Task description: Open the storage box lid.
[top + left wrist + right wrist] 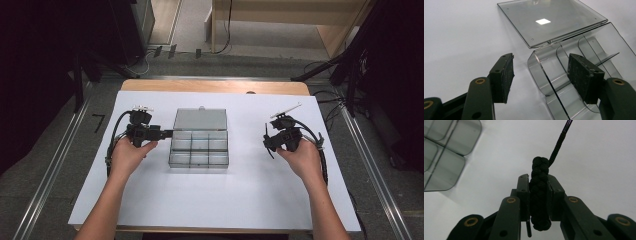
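One braided black cord (539,192) is sitting pinched between the fingers of the right gripper (539,195), its woven, knobbly body running lengthwise along the fingers and pointing toward twelve o'clock in the right gripper view, with a thin smooth tail (559,140) leaving its top toward one o'clock. In the high view the cord (268,141) is hanging at the left end of the right gripper (272,141), above the white sheet at about three o'clock from the box.

One clear, smoke-tinted plastic organiser box (199,148) is lying near the middle of the table (215,86), its long axis running nine to three. Its flat lid (200,119) is lying open at twelve o'clock from the tray, and the tray is showing six rounded-cornered compartments in two rows of three.

The left gripper (167,133) is lying level at nine o'clock from the box, pointing toward three. Its two rubber-faced fingers (505,76) are standing spread, astride the near corner wall of the box (541,72) without pressing on it.

Two hands are holding the two grippers: the left hand (129,155) and the right hand (301,159). One white paper sheet (220,197) is covering the wooden table.
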Action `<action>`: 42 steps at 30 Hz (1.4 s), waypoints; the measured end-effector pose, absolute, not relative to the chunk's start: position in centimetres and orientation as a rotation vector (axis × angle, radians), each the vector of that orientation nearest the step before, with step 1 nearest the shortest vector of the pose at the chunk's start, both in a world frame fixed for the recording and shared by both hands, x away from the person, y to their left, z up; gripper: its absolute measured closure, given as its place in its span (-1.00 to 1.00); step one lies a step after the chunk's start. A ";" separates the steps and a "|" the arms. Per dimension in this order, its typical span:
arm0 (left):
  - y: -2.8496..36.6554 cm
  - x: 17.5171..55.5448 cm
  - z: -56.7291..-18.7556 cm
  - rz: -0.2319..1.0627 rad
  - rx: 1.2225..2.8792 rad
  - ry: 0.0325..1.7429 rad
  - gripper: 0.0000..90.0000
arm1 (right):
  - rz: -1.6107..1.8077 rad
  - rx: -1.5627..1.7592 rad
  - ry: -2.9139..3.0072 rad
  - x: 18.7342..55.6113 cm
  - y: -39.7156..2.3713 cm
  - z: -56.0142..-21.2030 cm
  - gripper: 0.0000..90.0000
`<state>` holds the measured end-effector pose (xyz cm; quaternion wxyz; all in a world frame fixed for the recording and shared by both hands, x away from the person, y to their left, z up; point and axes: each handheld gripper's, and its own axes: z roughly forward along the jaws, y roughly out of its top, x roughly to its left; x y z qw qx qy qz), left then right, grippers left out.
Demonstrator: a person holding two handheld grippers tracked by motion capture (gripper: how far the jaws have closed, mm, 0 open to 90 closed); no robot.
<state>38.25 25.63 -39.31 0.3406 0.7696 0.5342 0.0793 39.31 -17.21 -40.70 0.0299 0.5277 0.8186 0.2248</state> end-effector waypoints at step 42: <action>25.6 37.9 -38.4 0.213 2.001 1.369 -0.13 | 0.798 1.471 2.633 38.3 -12.4 -39.4 0.72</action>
